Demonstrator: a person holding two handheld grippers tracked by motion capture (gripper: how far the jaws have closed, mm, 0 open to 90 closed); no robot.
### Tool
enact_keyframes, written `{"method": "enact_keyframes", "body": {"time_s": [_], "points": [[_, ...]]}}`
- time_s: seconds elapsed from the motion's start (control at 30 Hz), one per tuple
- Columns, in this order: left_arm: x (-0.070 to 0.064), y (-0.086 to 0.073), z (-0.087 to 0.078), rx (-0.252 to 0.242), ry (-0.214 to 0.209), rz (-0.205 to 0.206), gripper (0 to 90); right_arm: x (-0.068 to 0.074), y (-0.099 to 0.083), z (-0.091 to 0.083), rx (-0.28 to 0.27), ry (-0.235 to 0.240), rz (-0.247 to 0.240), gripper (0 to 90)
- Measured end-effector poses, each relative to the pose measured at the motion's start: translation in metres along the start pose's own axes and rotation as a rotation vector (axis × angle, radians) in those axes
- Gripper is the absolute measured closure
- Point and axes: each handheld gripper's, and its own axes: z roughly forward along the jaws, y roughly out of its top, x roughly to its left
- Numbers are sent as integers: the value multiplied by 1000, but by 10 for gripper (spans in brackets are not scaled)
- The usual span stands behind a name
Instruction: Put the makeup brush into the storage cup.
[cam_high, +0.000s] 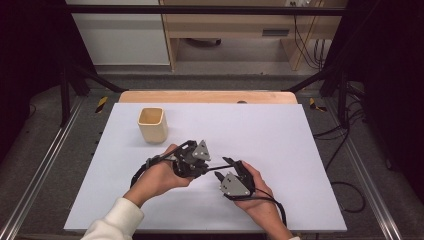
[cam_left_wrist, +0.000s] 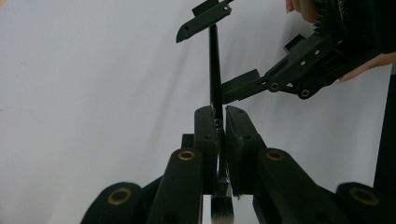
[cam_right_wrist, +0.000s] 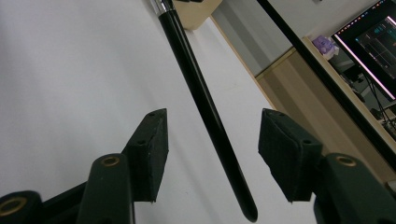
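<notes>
2 claws, left claw (cam_left_wrist: 217, 140) clamping brush (cam_left_wrist: 215, 74), right claw (cam_right_wrist: 212, 154) wide around handle.

The table (cam_high: 280, 130) has a plain pale white top with a light wooden edge along its far side. The cup (cam_high: 152, 125) is cream to pale tan, unpatterned. The brush (cam_right_wrist: 205, 109) has a glossy black handle, a silver metal band near its head, and bristles that run from dark to white at the tips in the left gripper view. The left gripper (cam_high: 207, 170) and the right gripper (cam_high: 225, 167) are both matte black with brass-coloured rivets, and each carries 1 grey plate. The person's sleeve (cam_high: 115, 220) is off-white. The floor beside the table is grey.
</notes>
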Motion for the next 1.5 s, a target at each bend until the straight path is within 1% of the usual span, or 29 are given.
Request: {"method": "enact_keyframes", "body": {"time_s": [0.03, 0.17, 0.3, 0.33, 0.4, 0.53, 0.7, 0.9, 1.03, 1.1, 1.2, 1.23, 1.27, 1.3, 1.33, 1.5], "points": [[-1, 0, 1, 0, -3, 1, 837, 1, 0, 0, -1, 2, -1, 462], [-1, 0, 2, -1, -6, 3, 837, 1, 0, 0, -2, 7, -8, 489], [-2, 0, 3, -6, -9, -4, 837, 1, 0, 0, -2, 13, -6, 514], [-1, 0, 2, 2, -8, 5, 837, 1, 0, 0, -2, 14, -7, 521], [-1, 0, 2, 1, -7, 4, 837, 1, 0, 0, -3, 16, -6, 534], [-1, -1, 2, -7, -5, -8, 837, 1, 0, 0, -5, 22, -5, 549], [-1, -1, 2, -4, -7, -7, 837, 2, 0, 0, -10, 37, -6, 576], [-1, -1, 3, -8, -6, -6, 837, 2, 0, 0, -12, 41, -7, 595], [-1, -1, 2, -9, -7, -7, 837, 2, 0, 0, -13, 46, -9, 623], [-2, -1, 3, -3, -11, -5, 837, 2, 0, 0, -15, 54, -11, 654], [-2, -1, 3, -2, -9, -5, 836, 2, 0, 0, -16, 62, -8, 667], [-1, -2, 2, 4, -10, -3, 836, 1, 0, 0, -23, 69, 5, 678], [-1, -2, 2, 4, -10, -3, 836, 1, 0, 0, -22, 70, 7, 683], [-1, -2, 3, 5, -10, -3, 836, 1, 0, 0, -22, 70, 7, 683], [-1, -2, 3, 7, -12, -4, 836, 1, 0, 0, -24, 74, 5, 713], [-1, -2, 3, 10, -17, -4, 836, 2, 0, 0, -28, 85, -6, 750]]}}
